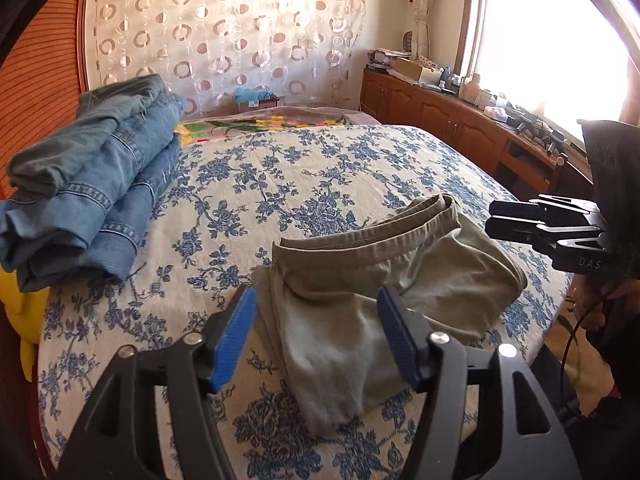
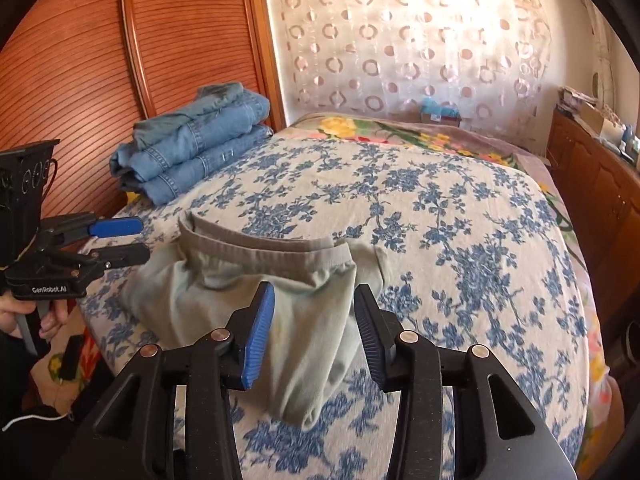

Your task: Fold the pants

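1. Folded khaki pants [image 1: 372,280] lying on the bed [image 1: 320,168], near its close edge, waistband [image 1: 384,220] turned toward the far side and the folded end pointing at the cameras.
2. Same pants [image 2: 256,300] seen from the right wrist view as a compact bundle, elastic waistband [image 2: 264,250] on top, cloth flat against the blue-flowered bedspread [image 2: 460,216].
3. Left hand-held gripper [image 1: 316,336] hovering over the near part of the pants, blue pads [image 1: 234,336] set moderately wide apart, nothing pinched between them; cloth visible in the gap, below the fingers.
4. Seen from the other side, left hand-held gripper [image 2: 134,240] level with the left edge of the pants, fingers parted, apart from the cloth.
5. Right hand-held gripper [image 2: 314,332] likewise above the near end of the pants, fingers parted to a middling gap, gripping nothing; blue pad [image 2: 256,340] clear of the fabric.
6. From the left wrist view, right hand-held gripper [image 1: 494,218] just beside the right end of the waistband, fingers slightly apart.
7. Hand [image 2: 48,318] wrapped around the handle under the left device.
8. Stack of folded blue jeans [image 1: 92,184] at the far left of the bed, well apart from the khaki pants, next to the ribbed wooden headboard [image 2: 80,60].
9. Curtain with ring pattern [image 1: 224,32] behind the bed; wooden cabinets [image 1: 440,112] under a bright window [image 1: 552,40] on the right.
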Demonstrator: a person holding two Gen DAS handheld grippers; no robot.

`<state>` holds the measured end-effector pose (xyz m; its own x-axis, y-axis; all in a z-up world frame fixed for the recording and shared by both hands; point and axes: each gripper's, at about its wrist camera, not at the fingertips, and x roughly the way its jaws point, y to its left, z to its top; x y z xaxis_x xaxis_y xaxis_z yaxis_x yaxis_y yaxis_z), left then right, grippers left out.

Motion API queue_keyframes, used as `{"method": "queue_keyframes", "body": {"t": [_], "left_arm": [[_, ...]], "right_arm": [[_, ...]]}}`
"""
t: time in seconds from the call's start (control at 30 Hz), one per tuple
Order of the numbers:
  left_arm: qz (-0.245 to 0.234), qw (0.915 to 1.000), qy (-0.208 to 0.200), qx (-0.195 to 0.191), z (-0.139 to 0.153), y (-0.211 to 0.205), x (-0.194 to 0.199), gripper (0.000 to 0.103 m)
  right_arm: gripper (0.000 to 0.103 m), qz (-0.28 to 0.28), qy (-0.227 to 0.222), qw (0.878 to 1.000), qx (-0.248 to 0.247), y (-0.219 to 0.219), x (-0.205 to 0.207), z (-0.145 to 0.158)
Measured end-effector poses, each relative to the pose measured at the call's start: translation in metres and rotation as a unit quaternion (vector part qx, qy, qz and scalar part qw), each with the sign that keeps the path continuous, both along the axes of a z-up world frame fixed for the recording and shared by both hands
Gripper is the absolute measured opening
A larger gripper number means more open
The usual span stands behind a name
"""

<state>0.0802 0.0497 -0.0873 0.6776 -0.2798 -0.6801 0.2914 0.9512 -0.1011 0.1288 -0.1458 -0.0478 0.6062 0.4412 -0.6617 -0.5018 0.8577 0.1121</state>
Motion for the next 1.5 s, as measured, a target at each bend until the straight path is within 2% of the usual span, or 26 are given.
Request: {"method": "queue_keyframes", "body": {"t": [0.2,0.43,0.57,0.7,0.73,0.8,0.83,0.93,1.07,1.17,1.23,1.37,1.5], "left_arm": [[-0.004,0.9999,0.005,0.011,-0.009,-0.004,0.016,0.063],[-0.009,0.9992,0.031,0.023,-0.019,-0.006,0.04,0.063],[0.001,0.9982,0.045,0.04,-0.024,-0.005,0.053,0.063],[0.005,0.998,0.051,0.038,-0.029,-0.001,0.063,0.063],[0.005,0.9979,0.053,0.037,-0.03,-0.001,0.064,0.063],[0.007,0.9979,0.053,0.036,-0.03,0.0,0.066,0.063],[0.008,0.9979,0.054,0.035,-0.031,0.0,0.066,0.063],[0.009,0.9979,0.053,0.036,-0.031,0.001,0.067,0.063],[0.014,0.9979,0.052,0.037,-0.032,0.002,0.068,0.064],[0.017,0.998,0.051,0.034,-0.03,0.004,0.067,0.064],[0.018,0.9982,0.047,0.031,-0.026,0.005,0.063,0.064],[0.018,0.9989,0.039,0.019,-0.019,0.008,0.049,0.064],[0.013,0.999,0.04,0.014,-0.018,0.008,0.032,0.063]], "right_arm": [[0.043,0.006,0.011,1.0,-0.011,0.009,0.022,-0.011],[0.043,0.007,0.021,1.0,-0.019,0.013,0.041,-0.019],[0.043,0.014,0.039,0.999,-0.006,0.012,0.053,-0.023],[0.042,0.017,0.054,0.998,0.0,0.013,0.064,-0.025],[0.039,0.016,0.059,0.998,0.002,0.013,0.067,-0.026],[0.021,0.015,0.069,0.997,0.013,0.011,0.071,-0.027],[0.015,0.016,0.072,0.997,0.019,0.01,0.073,-0.027],[0.006,0.014,0.065,0.997,0.03,0.008,0.075,-0.024],[0.004,-0.009,0.041,0.999,0.028,0.007,0.076,-0.019],[0.007,-0.019,0.041,0.999,0.021,0.007,0.079,-0.021],[0.016,-0.031,0.04,0.999,0.011,0.005,0.078,-0.021],[0.028,-0.039,0.033,0.999,0.017,-0.005,0.067,-0.013],[0.042,-0.022,0.033,0.999,0.015,-0.006,0.052,-0.011]]}}
